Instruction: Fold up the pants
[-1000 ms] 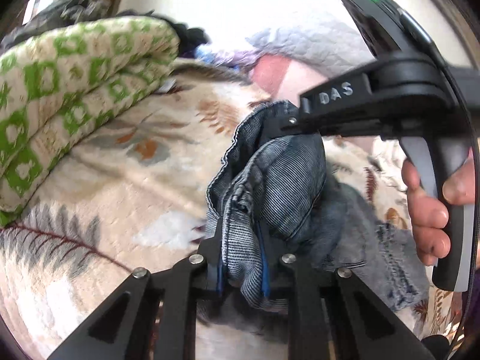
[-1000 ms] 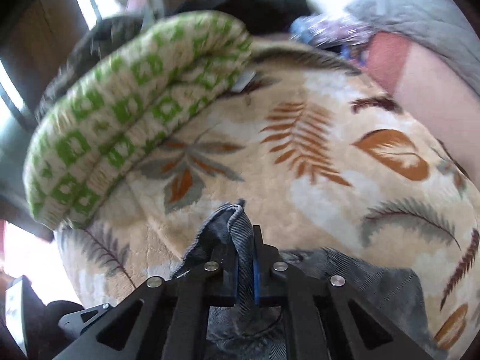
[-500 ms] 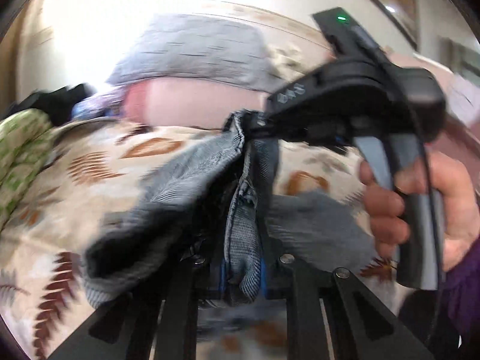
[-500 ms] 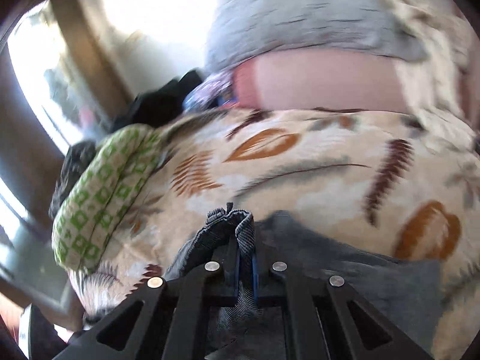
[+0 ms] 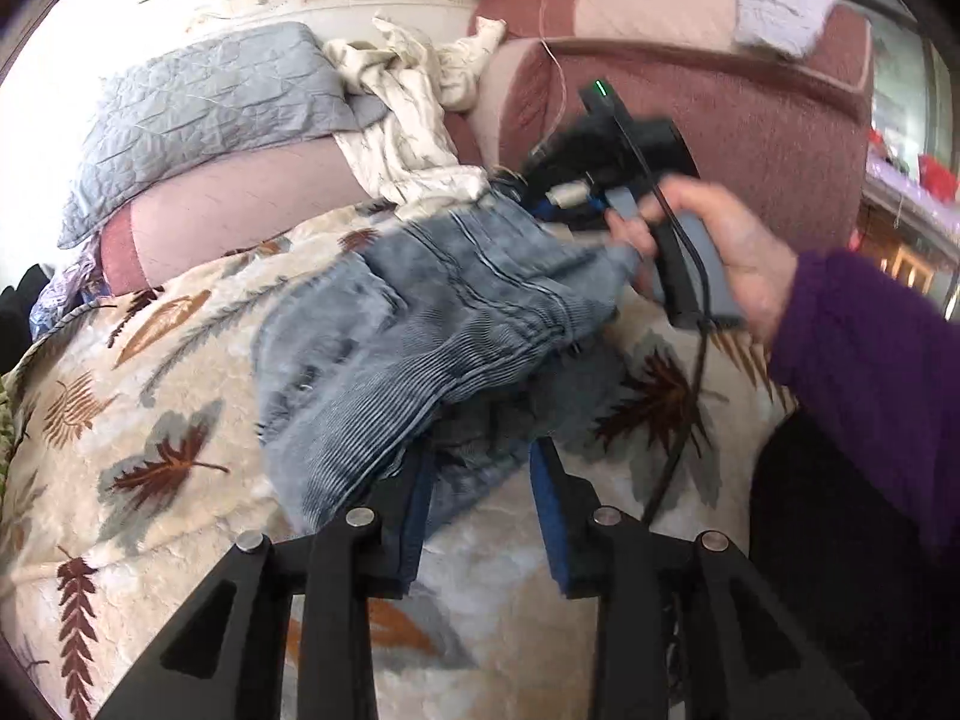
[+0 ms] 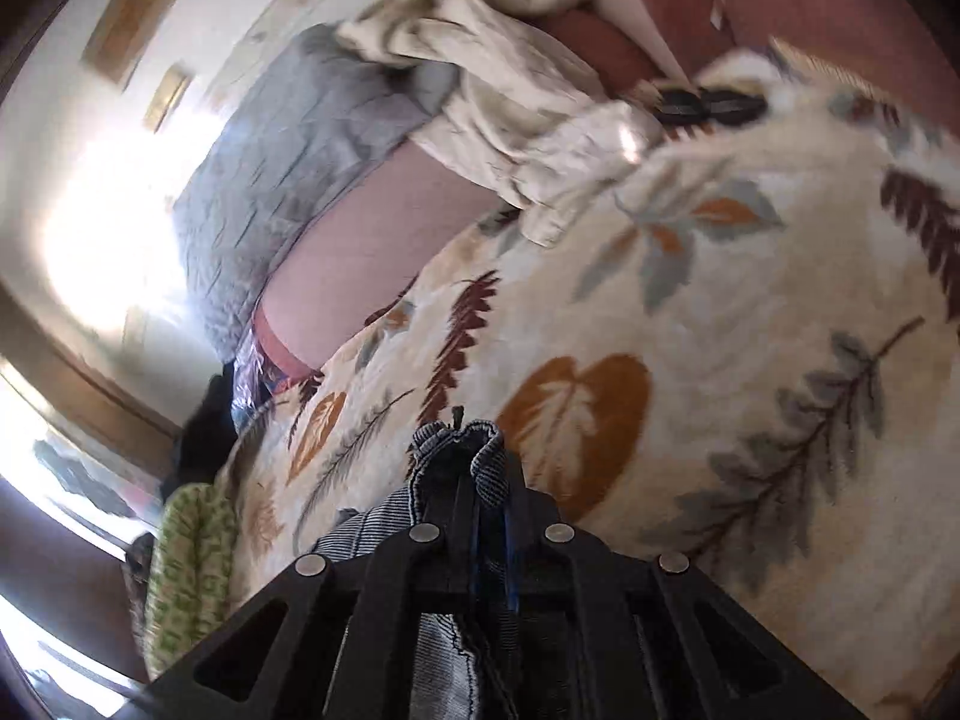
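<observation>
Corduroy pants (image 5: 432, 324) stretch across the bed (image 5: 150, 420): right tongs (image 6: 489, 480) clamp the hem, left tongs (image 5: 480, 510), just opening, release theirs.

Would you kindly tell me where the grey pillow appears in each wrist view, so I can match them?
Left wrist: grey pillow at upper left, lying behind the leaf blanket.
Right wrist: the pillow at left of centre, tilted, above the blanket.
Shared landmark: the cream cloth beside the pillow.
</observation>
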Action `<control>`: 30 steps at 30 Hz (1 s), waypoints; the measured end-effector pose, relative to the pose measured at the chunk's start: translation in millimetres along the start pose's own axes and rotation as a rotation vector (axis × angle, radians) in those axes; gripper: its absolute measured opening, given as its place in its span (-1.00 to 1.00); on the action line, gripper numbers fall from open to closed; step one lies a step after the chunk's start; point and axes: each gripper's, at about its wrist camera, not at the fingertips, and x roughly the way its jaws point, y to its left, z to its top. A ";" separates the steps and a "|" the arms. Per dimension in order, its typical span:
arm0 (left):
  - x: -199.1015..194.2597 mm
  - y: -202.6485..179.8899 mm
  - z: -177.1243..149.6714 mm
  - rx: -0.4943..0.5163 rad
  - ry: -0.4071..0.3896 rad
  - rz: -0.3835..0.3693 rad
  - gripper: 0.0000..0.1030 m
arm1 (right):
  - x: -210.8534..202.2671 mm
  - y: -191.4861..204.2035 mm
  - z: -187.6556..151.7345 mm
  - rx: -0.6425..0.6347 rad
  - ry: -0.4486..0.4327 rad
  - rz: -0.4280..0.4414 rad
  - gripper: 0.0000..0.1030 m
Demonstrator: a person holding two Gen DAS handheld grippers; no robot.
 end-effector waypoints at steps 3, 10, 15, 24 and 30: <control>-6.4 13.2 18.4 -0.013 -0.016 0.002 -0.34 | 9.6 -2.0 2.0 -0.019 0.046 0.020 -0.88; -41.5 8.7 42.0 0.087 -0.034 -0.107 0.06 | 20.9 14.4 -4.4 -0.142 0.042 -0.117 -0.85; -23.6 26.8 57.9 0.040 -0.021 -0.009 0.20 | 16.5 17.7 -5.7 -0.187 0.029 -0.157 -0.79; 91.7 14.3 40.5 -0.090 0.267 0.072 0.19 | -47.7 18.6 2.6 -0.209 -0.056 -0.211 0.36; 106.6 10.6 43.7 -0.122 0.293 0.127 0.23 | -104.4 39.0 -32.5 -0.371 -0.105 -0.031 0.27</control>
